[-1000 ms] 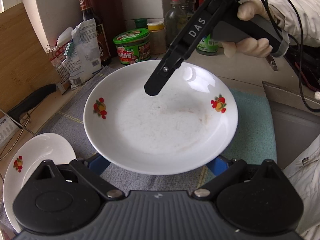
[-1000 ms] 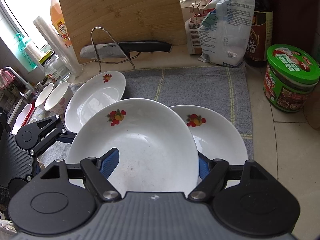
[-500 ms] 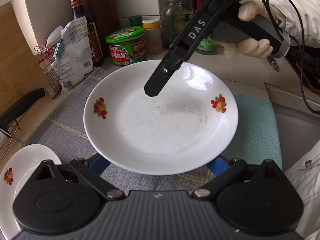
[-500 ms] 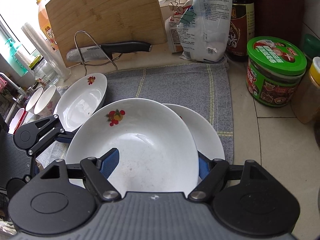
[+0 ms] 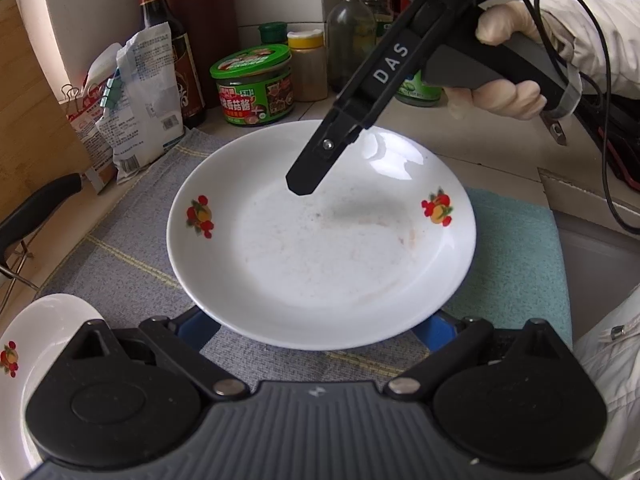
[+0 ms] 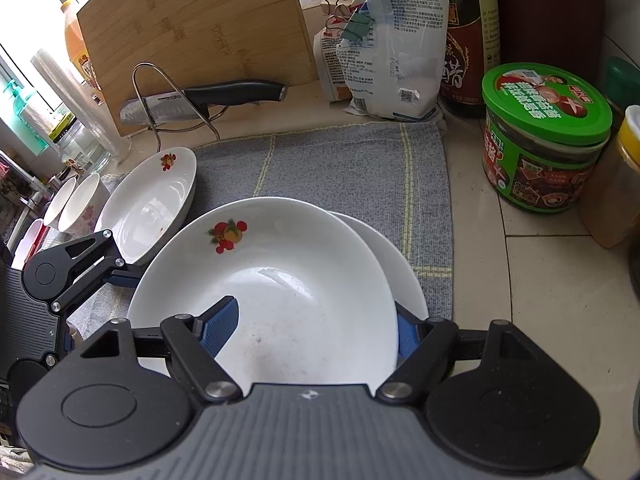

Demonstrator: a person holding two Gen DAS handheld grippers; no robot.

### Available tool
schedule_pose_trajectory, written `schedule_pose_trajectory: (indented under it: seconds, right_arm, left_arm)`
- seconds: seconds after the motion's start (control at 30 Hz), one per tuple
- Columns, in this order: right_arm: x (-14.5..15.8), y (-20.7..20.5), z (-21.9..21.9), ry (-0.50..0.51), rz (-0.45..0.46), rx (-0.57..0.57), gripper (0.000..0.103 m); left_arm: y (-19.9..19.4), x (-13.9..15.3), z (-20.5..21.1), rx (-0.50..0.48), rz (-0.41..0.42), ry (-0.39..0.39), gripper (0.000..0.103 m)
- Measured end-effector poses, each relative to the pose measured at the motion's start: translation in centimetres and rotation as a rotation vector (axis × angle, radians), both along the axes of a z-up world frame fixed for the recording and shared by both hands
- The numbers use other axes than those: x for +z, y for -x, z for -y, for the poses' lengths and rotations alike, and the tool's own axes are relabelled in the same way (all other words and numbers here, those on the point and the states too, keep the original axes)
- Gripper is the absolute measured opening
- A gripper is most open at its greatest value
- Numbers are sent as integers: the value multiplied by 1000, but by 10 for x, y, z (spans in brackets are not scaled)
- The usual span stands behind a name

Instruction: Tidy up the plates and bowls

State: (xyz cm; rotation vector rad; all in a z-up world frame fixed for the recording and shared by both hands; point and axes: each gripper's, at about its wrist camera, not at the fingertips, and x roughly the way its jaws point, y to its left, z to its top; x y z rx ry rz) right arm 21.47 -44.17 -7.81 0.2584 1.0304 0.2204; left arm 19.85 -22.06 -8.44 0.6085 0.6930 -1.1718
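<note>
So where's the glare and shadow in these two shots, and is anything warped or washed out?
Left wrist view: bright window glare on the plate near its far rim, and the right gripper's finger casts a soft shadow across its middle; straight edges bow from the fisheye. Right wrist view: the window at top left is blown out white, a small glint sits inside the held plate, and the cutting board bends.

Both wrist views look steeply down, close over the grey cloth [image 6: 344, 168], sharing the green-lidded jar [image 5: 256, 84].
</note>
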Motion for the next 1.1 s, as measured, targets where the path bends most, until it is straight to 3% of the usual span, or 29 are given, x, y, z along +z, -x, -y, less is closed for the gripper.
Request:
schedule_pose_trajectory:
  seconds: [1.1]
  right_arm:
    - [-9,-1,2,-12,-27,-8,84]
  left_arm:
    - [-7,3,2,13,-33,-50,100]
